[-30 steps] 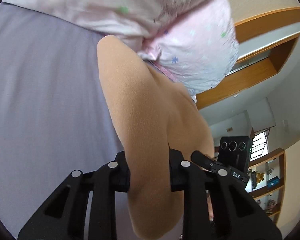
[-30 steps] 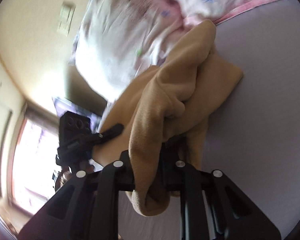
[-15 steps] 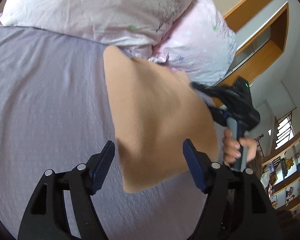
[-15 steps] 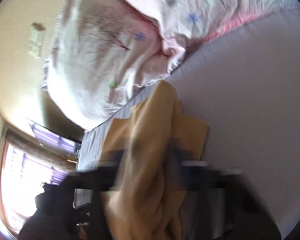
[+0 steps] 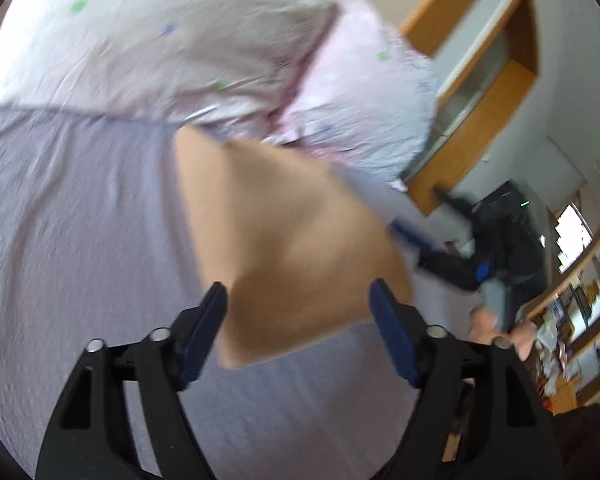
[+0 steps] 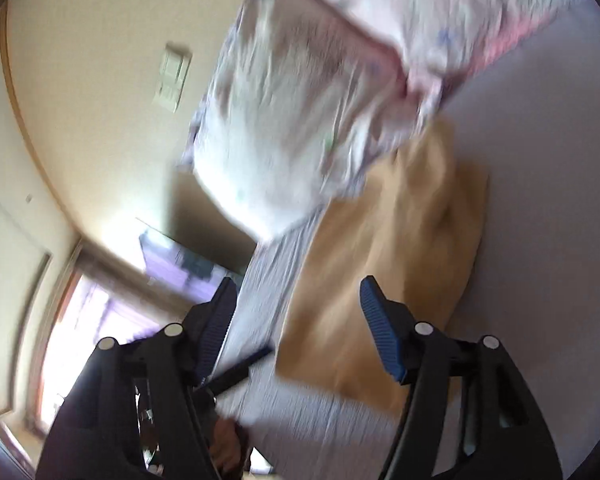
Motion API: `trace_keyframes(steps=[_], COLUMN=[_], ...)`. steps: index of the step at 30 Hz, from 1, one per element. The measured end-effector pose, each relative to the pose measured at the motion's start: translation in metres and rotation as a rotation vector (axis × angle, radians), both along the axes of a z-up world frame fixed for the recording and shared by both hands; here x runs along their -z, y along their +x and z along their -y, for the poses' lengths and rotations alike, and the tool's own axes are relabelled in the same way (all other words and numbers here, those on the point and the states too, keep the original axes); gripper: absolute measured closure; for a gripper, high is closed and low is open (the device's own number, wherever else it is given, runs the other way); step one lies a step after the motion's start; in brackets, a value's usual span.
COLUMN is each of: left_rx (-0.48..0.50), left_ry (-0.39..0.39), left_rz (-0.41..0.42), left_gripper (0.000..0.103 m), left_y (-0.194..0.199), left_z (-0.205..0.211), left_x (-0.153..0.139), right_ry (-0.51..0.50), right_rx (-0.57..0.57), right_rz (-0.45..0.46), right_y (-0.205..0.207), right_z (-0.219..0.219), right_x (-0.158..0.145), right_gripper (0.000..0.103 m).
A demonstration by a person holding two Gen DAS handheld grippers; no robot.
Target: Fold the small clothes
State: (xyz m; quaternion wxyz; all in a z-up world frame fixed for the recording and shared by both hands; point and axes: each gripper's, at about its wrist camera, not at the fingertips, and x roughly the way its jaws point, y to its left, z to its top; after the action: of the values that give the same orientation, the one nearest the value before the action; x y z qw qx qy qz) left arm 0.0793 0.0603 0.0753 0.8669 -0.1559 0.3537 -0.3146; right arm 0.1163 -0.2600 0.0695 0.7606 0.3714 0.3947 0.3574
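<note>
Lying flat on the bed (image 5: 80, 240), the tan cloth (image 5: 284, 248) sits just ahead of your left tool (image 5: 298, 304), its far corner touching the pillows (image 5: 172, 40) near the head of the bed. From that view its long axis runs away from you, from the near edge between the tool's fingers up toward the pillows, so the near edge is the part you can reach first.

Your left tool is spread wide and holds nothing; the cloth's near edge shows in the gap between its blue pads (image 5: 202, 336), though it looks to hover above the cloth, not touch it. Your right tool (image 6: 296, 320) is also spread wide and empty. In its view the tan cloth (image 6: 400, 264) lies ahead and to its right side, with a rumpled ridge running along the length toward the pillows (image 6: 300, 120); the rest looks flat.

Both tools stand close to the cloth, one on each long side. The left one seems squarer to the near edge, so I would judge it better placed for the next pinch, with the right taking the opposite corner of that same edge.

Both views are smeared by motion. No brand, label or writing can be read on the cloth, the pillows or the tools.
</note>
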Motion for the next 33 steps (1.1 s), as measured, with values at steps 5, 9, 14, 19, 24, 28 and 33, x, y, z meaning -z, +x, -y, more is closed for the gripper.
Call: trace_keyframes(steps=[5, 9, 14, 19, 24, 28, 33], left_rx=[0.033, 0.018, -0.150, -0.185, -0.172, -0.188, -0.191], left_ry=[0.108, 0.162, 0.390, 0.511, 0.576, 0.622, 0.622], left_rz=[-0.085, -0.110, -0.072, -0.096, -0.129, -0.126, -0.123], left_gripper=[0.014, 0.014, 0.001, 0.001, 0.001, 0.001, 0.001], left_y=[0.009, -0.005, -0.029, -0.024, -0.015, -0.017, -0.020], left_z=[0.026, 0.021, 0.011, 0.018, 0.025, 0.028, 0.027], left_x=[0.015, 0.019, 0.016, 0.028, 0.045, 0.049, 0.047], right_ry=[-0.105, -0.171, -0.543, -0.803, -0.906, -0.997, -1.008], right_rx=[0.034, 0.092, 0.205, 0.174, 0.150, 0.151, 0.141], right_rz=[-0.115, -0.077, 0.047, 0.098, 0.103, 0.122, 0.104], right_y=[-0.022, -0.056, -0.088, -0.091, -0.092, -0.087, -0.090], right_z=[-0.005, 0.014, 0.003, -0.040, -0.061, -0.077, -0.080], right_x=[0.031, 0.015, -0.008, 0.011, 0.032, 0.035, 0.044], right_gripper=[0.035, 0.019, 0.002, 0.002, 0.002, 0.002, 0.002])
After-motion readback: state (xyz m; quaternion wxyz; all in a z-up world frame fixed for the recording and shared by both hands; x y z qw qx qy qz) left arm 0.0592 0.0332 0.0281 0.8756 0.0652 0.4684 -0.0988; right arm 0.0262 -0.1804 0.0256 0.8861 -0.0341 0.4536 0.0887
